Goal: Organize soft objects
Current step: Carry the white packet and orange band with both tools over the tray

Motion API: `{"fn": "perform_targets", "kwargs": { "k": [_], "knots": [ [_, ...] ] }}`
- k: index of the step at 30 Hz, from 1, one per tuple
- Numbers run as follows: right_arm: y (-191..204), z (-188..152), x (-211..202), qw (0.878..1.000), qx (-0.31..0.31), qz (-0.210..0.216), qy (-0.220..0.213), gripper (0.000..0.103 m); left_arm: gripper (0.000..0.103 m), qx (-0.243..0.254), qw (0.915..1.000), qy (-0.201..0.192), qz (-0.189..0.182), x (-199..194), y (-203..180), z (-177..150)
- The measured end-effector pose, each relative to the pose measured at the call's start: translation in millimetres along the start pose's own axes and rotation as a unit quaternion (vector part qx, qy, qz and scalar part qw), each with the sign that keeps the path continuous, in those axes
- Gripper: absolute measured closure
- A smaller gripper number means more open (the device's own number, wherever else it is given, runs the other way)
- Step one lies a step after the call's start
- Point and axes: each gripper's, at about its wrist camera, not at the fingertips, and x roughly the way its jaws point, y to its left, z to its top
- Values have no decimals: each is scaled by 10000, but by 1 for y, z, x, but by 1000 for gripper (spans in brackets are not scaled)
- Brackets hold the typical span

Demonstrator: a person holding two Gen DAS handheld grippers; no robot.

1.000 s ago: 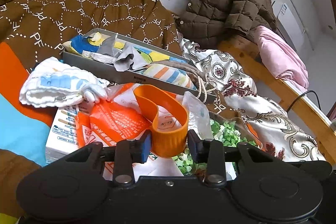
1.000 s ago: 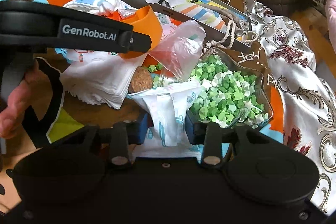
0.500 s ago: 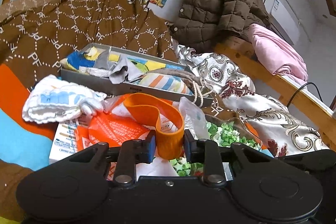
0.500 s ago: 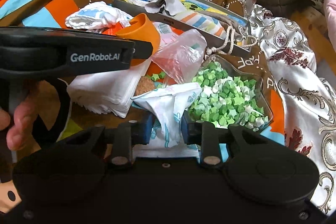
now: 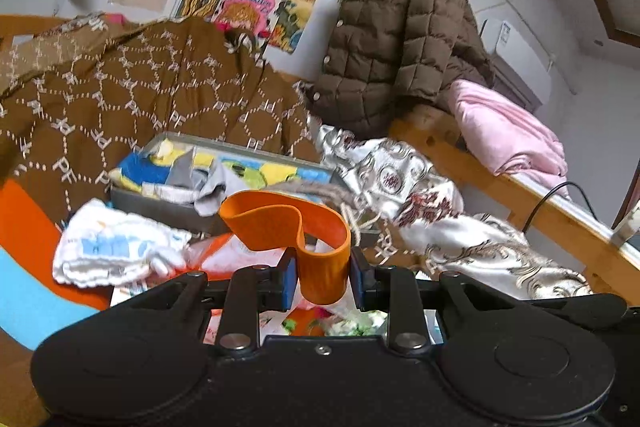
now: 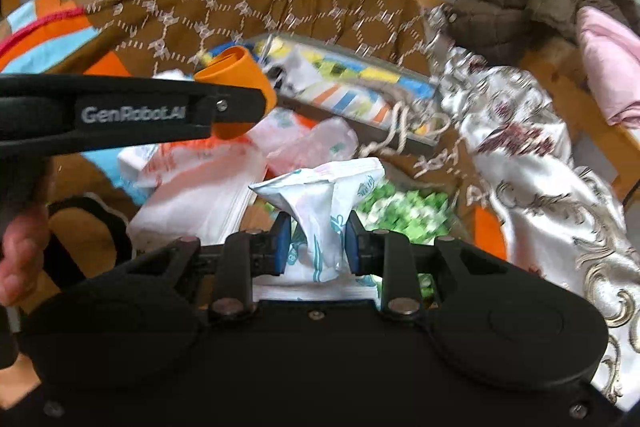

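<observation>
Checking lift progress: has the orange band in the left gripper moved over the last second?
Yes. The orange band, clamped in the left gripper, has risen, now overlapping the grey tray.

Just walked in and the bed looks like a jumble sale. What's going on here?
A person is sorting soft things on a cluttered bed with a handheld gripper in each hand. The left gripper has its jaws closed on an orange elastic band, held up above the pile. The right gripper pinches a white printed plastic packet. Just beyond sits a grey tray already holding folded cloths, not yet reached.
</observation>
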Motion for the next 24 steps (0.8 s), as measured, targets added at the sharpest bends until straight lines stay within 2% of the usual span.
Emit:
{"fn": "perform_targets", "kwargs": {
  "k": [8, 13, 18, 22, 24],
  "knots": [
    [-8, 6, -25, 9938, 61, -367, -1043, 83, 74, 252, 9993, -263, -84, -21, -12, 10],
    [-15, 9, -32, 9863, 116, -442, -1586, 83, 74, 541, 9978, -370, 19, -25, -16, 15],
    [-41, 21, -21, 9793, 632, -402, -1882, 83, 74, 460, 9982, -369, 134, -14, -5, 39],
    [-63, 31, -3, 9725, 1197, -313, -1974, 83, 74, 1129, 9921, -416, 362, 8, 0, 63],
    [-74, 39, 8, 9686, 1439, -251, -2010, 82, 74, 1277, 9905, -349, 365, 22, 4, 76]
  ]
}}
